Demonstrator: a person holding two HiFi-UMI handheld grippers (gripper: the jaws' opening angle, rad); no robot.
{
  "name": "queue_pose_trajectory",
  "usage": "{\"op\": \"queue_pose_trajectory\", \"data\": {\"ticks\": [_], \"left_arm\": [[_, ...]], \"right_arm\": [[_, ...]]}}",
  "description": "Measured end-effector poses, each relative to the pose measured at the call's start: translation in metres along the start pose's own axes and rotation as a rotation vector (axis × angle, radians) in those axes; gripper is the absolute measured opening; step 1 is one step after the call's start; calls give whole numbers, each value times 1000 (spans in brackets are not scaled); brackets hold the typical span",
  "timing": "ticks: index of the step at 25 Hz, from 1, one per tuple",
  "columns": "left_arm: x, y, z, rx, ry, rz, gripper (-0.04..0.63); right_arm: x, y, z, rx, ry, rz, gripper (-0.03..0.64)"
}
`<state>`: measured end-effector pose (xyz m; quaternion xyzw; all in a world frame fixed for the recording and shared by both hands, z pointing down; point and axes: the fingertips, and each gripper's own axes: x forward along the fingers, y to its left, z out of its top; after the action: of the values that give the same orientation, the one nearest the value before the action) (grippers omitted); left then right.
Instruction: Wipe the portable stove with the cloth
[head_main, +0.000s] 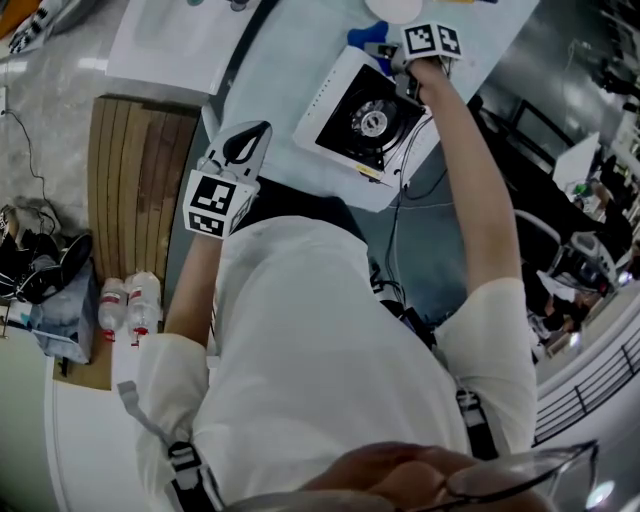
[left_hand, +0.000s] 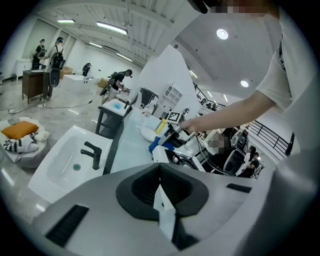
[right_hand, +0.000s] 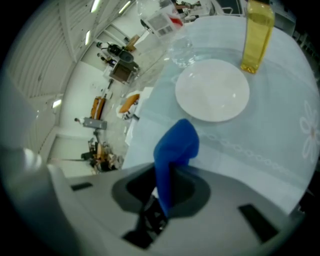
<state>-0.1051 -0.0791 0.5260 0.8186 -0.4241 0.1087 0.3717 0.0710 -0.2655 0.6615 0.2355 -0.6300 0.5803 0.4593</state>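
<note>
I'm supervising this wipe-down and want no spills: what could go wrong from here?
The right gripper pinches the blue cloth by one end; pressing hard may pull it free. The tall yellow bottle and round white plate stand just beyond, so a long stroke might knock them. The white portable stove sits near the table edge with the left gripper off it, so it could slide.

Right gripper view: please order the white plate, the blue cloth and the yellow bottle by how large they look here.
1. white plate and blue cloth: nearly alike, so unranked; the cloth is much nearer the camera.
2. yellow bottle: clearly smallest, its top cut off by the picture edge.
</note>
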Motion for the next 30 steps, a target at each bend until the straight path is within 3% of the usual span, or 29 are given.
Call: {"op": "queue_pose_trajectory", "data": {"ticks": [4, 9, 15, 21, 25, 30], "left_arm": [[-5, 5, -2, -8, -11, 10, 32], [-12, 11, -1, -14, -23, 23, 32], [-19, 15, -3, -29, -44, 36, 32], [-23, 15, -4, -36, -67, 38, 32], [-26, 18, -6, -40, -72, 47, 32], [-32, 23, -11, -57, -86, 69, 32]], "right_arm": [[4, 7, 5, -9, -2, 1, 74], [9, 18, 10, -166, 40, -70, 74], [4, 45, 25, -273, 23, -74, 74], [6, 77, 26, -571, 43, -153, 74], [22, 76, 7, -789, 156, -265, 74], [32, 61, -8, -835, 234, -332, 74]]}}
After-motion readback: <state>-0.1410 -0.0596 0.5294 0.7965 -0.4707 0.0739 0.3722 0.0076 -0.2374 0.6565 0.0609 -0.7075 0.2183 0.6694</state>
